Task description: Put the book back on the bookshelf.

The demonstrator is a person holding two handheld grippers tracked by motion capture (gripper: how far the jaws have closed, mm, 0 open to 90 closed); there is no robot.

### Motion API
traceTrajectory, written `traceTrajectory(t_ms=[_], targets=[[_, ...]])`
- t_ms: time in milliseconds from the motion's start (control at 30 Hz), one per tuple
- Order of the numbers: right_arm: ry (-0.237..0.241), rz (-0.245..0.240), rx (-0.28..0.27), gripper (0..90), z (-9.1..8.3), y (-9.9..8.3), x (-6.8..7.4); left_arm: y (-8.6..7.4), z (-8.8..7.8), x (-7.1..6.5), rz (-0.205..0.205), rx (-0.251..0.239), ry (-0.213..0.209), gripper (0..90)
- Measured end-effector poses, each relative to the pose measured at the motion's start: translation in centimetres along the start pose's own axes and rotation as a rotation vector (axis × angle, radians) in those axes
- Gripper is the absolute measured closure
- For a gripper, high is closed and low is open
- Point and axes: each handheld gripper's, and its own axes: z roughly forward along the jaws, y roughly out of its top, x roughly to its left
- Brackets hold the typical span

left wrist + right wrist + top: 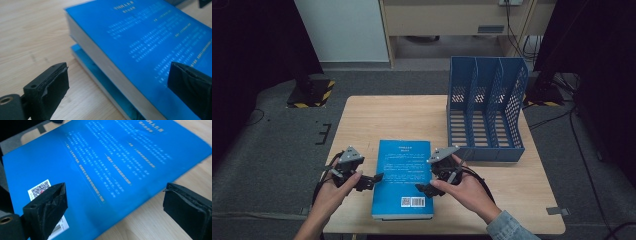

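High view: a blue book (403, 177) lies flat on the wooden desk (372, 115), back cover up, near the front edge. A blue file rack (486, 107) with three compartments stands at the desk's right rear, just beside the book's far right corner. The left gripper (371, 181) sits at the book's left edge, the right gripper (426, 189) over its right side.

Left gripper view: the fingers (53, 85) are spread wide, one over bare desk, the other above the cover; nothing is pinched. A second blue cover shows beneath the book.

Right gripper view: the fingers (50, 202) are spread wide above the cover, pinching nothing.
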Motion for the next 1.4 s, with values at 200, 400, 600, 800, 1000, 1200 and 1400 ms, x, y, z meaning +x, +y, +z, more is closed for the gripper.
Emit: traceTrajectory(t_ms=[200,400,600,800,1000,1200,1400], targets=[[-0.002,0.006,0.024,7.2,1.2,0.0,-0.2,-0.3,1.7,-0.3,-0.032,0.003,-0.077,1.6],[-0.017,0.015,0.024,4.0,1.8,-0.4,-0.7,-0.2,2.3,-0.5,-0.051,0.012,-0.113,0.0],[-0.007,0.037,0.010,1.3,2.0,-0.7,-1.0,-0.3,2.9,-0.7,-0.067,0.005,-0.154,0.0],[0.033,0.101,-0.015,0.9,2.1,-1.6,-1.6,-0.4,3.0,-0.5,-0.074,0.005,-0.164,0.0],[0.102,0.168,-0.032,0.2,2.6,-2.2,-2.4,-0.4,3.1,-0.5,-0.085,0.010,-0.167,0.0],[0.131,0.195,-0.029,0.1,2.9,-2.3,-2.9,0.0,3.2,-0.3,-0.087,0.036,-0.175,0.0],[0.154,0.222,-0.031,0.1,3.1,-2.4,-3.4,0.0,3.5,0.1,-0.093,0.029,-0.186,0.0]])
